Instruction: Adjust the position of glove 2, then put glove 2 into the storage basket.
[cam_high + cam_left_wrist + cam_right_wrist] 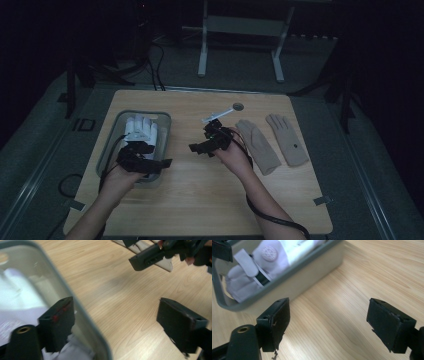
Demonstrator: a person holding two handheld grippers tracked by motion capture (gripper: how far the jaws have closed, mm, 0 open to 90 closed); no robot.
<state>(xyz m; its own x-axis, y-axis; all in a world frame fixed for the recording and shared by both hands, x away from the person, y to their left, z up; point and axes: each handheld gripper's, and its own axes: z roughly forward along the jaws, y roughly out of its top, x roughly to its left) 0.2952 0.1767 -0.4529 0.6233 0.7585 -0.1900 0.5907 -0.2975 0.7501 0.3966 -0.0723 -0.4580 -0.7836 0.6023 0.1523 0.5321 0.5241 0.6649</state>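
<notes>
Left gripper [112, 325] hangs wide open, nothing between its pads, straddling the near rim of the grey bin [82, 312]; white glove [274, 255] lies inside. Right gripper [328, 325] gapes empty over bare table [362, 277].

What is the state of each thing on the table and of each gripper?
white gloves: lying inside the bin.
bin: upright, no lid, on the table.
two beige gloves: flat on the table, side by side, untouched.
left gripper: open, nothing between its jaws, at the bin's rim.
right gripper: open, empty, over bare wood.
</notes>
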